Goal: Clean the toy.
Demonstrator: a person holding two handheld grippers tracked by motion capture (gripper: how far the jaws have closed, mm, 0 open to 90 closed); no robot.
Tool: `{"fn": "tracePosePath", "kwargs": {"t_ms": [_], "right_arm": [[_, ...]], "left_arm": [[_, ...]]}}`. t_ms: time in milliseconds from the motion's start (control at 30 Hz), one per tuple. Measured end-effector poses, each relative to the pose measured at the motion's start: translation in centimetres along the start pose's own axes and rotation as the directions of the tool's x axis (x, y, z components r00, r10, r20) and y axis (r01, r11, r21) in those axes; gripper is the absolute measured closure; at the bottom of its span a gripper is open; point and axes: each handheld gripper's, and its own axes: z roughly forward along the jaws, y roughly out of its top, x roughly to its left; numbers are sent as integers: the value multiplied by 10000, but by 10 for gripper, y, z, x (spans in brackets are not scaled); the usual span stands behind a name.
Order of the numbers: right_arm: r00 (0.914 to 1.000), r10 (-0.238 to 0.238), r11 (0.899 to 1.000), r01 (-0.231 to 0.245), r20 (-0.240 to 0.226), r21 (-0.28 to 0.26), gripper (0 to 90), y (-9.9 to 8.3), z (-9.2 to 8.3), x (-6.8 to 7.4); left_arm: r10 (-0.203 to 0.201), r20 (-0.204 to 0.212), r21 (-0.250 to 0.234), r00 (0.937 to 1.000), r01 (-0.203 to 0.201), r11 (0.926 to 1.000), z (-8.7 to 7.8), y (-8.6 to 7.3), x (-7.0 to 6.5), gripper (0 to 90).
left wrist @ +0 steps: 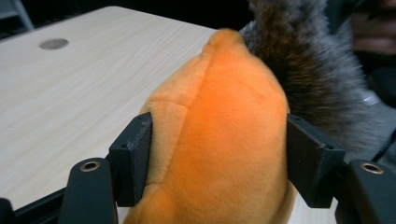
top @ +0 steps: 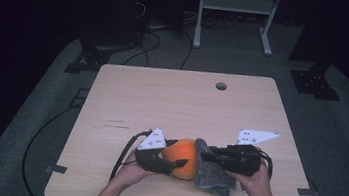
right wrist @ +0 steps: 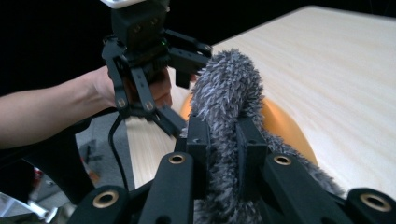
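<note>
Right now my left claw (left wrist: 219, 154) pinches the orange plush part (left wrist: 224, 140) of a soft toy near the front edge of the wooden surface (top: 162, 96). My right claw (right wrist: 223, 140) is pressed together on the toy's grey furry part (right wrist: 229, 88), just beside the orange, lifted slightly off the wood.

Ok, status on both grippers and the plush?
Left gripper shut on orange plush. Right gripper shut on its grey fur. Plush low over table, nothing in the way.
</note>
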Motion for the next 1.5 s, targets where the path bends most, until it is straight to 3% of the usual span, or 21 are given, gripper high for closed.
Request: {"fn": "tracePosePath", "kwargs": {"t_ms": [100,200,333,433,467,500,567,633,733,767,800,867,933,1000,1067,1100,1167,1233,1300,1400,1500], "right_arm": [[9987,-271,9967,236,432,780,781,-5,14,-1],[9997,228,9974,-237,132,677,783,-16,16,-10],[9985,241,9974,-273,495,664,783,-17,9,-14],[9971,351,9971,-395,678,653,784,-18,7,-17],[9974,483,9972,-512,531,544,788,-17,7,-17],[9989,458,9983,-453,-140,380,789,-13,10,-10],[9997,242,9985,-236,-107,492,790,-11,13,-5],[9976,-420,9971,384,543,662,789,-5,13,2],[9862,-299,9974,186,1629,700,789,-7,3,-10],[9839,-98,9972,-37,1786,750,789,-11,1,-15],[9866,196,9974,-305,1623,653,789,-15,0,-19],[9916,168,9960,-278,1286,847,789,-18,5,-18],[9899,-199,9932,35,1404,1162,789,-16,10,-14],[9909,-28,9940,-120,1349,1090,789,-17,8,-16],[9913,234,9941,-367,1296,1018,789,-21,6,-21],[9924,342,9942,-458,1181,970,790,-22,6,-22],[9951,169,9950,-264,975,963,793,-20,7,-16],[9977,-286,9946,223,612,1013,794,-14,12,-6],[9922,-686,9914,561,1044,1181,793,-10,13,-2],[9922,-131,9970,36,1240,767,792,-14,4,-14],[9916,-9,9961,-105,1296,876,792,-20,1,-18]], "left_arm": [[44,128,220,9999,-47,9997,6,-4,-1,255],[-398,471,-51,9981,401,9992,2,-8,9,152],[-1021,998,304,9898,996,9946,8,-18,19,90],[-1000,709,-59,9925,1007,9949,13,-21,14,212],[-957,628,-83,9934,964,9953,13,-20,13,263],[-845,539,-105,9950,851,9963,13,-18,11,324],[-658,373,-89,9971,662,9978,11,-14,8,338],[-778,238,-285,9967,785,9965,6,-12,9,359],[-913,64,-339,9958,915,9952,-1,-13,14,359],[-1087,78,-411,9940,1090,9932,-1,-14,15,357],[-1244,127,-420,9922,1248,9913,1,-14,15,347],[-1049,229,-253,9942,1055,9941,8,-13,9,302],[-810,258,-38,9964,811,9967,10,-10,6,201],[-729,396,-5,9966,730,9973,8,-12,9,152],[-766,259,-115,9967,769,9970,8,-15,10,176],[-592,-34,-152,9982,591,9981,8,-16,8,222],[-536,-311,-189,9981,531,9984,11,-15,3,269],[-316,-279,-90,9991,314,9995,14,-13,-1,284],[-303,-167,-40,9994,303,9995,12,-13,0,284],[-274,225,-58,9994,275,9996,9,-15,1,273],[-247,442,-140,9987,253,9996,7,-12,4,201]]}}
